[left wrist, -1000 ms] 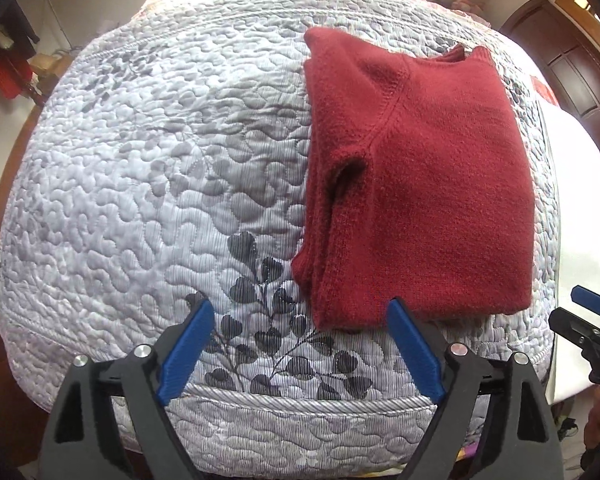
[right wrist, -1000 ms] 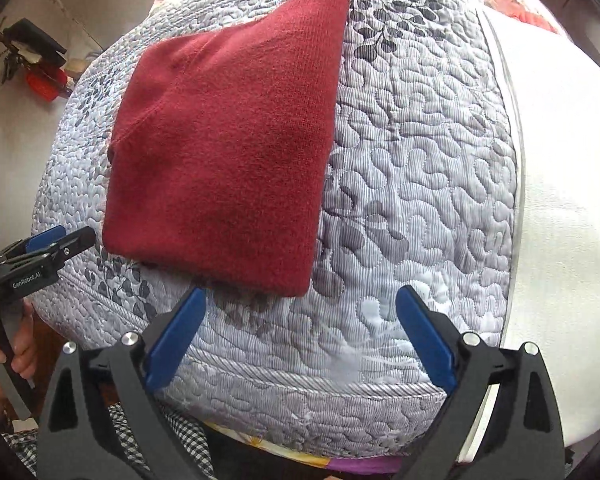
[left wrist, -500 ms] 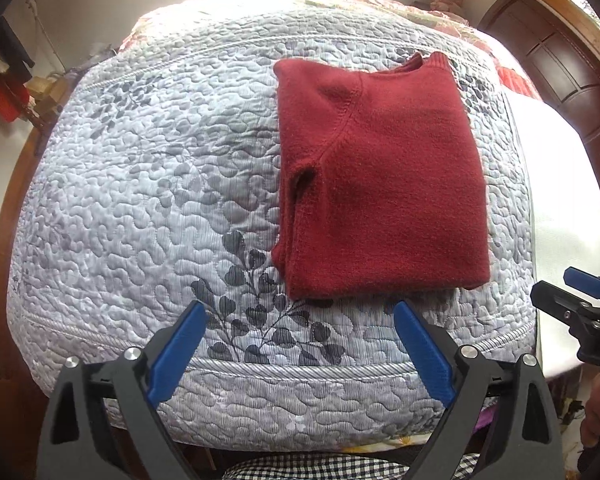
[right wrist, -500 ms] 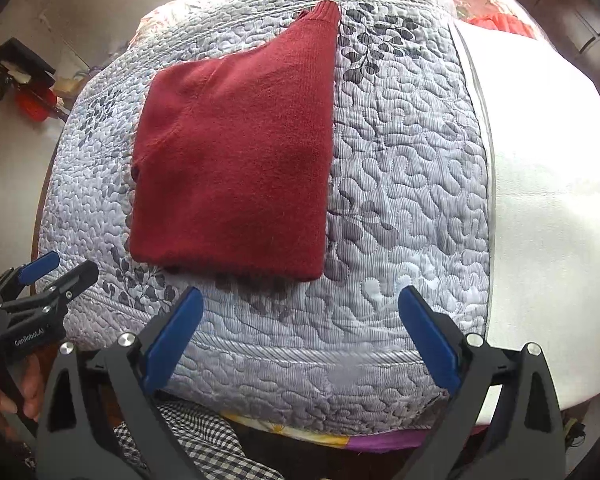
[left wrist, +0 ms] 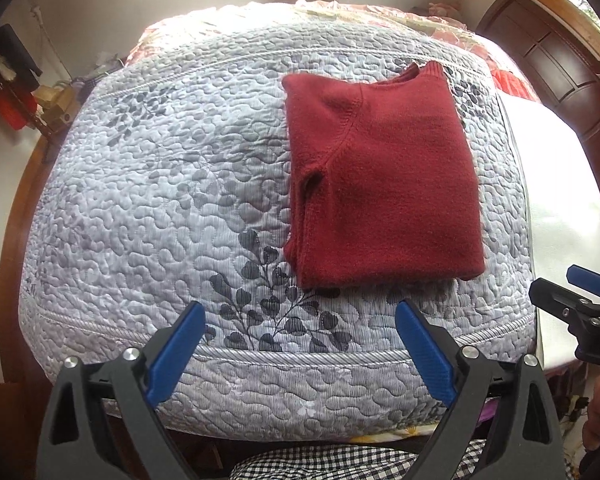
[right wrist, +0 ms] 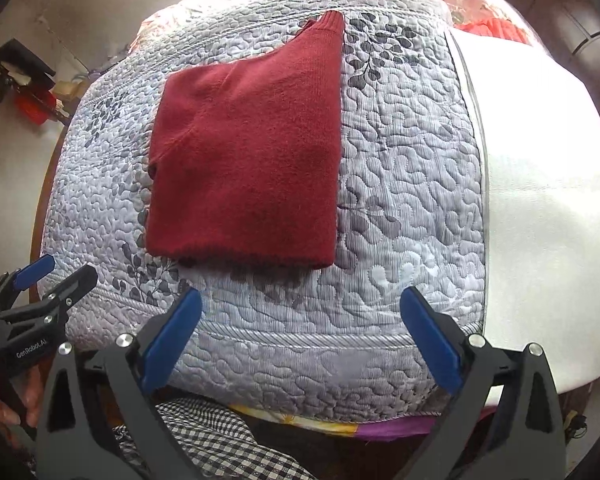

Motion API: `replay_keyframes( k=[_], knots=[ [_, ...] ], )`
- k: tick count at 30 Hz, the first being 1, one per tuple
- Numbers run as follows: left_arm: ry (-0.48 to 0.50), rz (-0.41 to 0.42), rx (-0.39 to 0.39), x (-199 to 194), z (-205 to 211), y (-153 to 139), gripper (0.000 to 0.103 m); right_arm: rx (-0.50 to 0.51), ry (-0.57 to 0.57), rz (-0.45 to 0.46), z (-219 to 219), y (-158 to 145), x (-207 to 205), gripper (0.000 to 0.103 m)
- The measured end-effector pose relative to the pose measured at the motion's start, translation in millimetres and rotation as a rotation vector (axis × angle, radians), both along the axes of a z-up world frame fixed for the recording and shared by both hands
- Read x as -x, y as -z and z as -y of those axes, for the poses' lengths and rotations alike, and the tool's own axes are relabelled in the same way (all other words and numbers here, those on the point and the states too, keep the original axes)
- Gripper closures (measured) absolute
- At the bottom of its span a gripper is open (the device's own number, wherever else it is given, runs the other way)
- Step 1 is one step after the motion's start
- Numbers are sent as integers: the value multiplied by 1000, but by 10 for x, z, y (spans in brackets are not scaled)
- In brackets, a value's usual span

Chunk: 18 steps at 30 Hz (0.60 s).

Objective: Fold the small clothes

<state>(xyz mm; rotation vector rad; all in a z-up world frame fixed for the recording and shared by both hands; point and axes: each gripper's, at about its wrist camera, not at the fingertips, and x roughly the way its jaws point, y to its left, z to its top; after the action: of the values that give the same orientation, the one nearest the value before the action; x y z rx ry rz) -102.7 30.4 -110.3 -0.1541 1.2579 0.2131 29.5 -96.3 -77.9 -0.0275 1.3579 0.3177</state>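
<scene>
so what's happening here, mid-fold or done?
Looks done, or between folds. The red sweater lies folded into a compact rectangle on the grey quilted bedspread, with nothing touching it. A person holds a set of tongs in each hand. The left tongs and right tongs are both open and empty, hovering at the near edge of the bed, short of the sweater's hem. To the right of the quilt is a plain white cover.
</scene>
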Motion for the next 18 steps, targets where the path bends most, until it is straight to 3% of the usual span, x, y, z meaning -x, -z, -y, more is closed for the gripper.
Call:
replay_keyframes(
  k=[18],
  knots=[
    [0, -19, 0, 38, 5, 34, 7, 32, -16, 58, -33, -54, 43, 3]
  ],
)
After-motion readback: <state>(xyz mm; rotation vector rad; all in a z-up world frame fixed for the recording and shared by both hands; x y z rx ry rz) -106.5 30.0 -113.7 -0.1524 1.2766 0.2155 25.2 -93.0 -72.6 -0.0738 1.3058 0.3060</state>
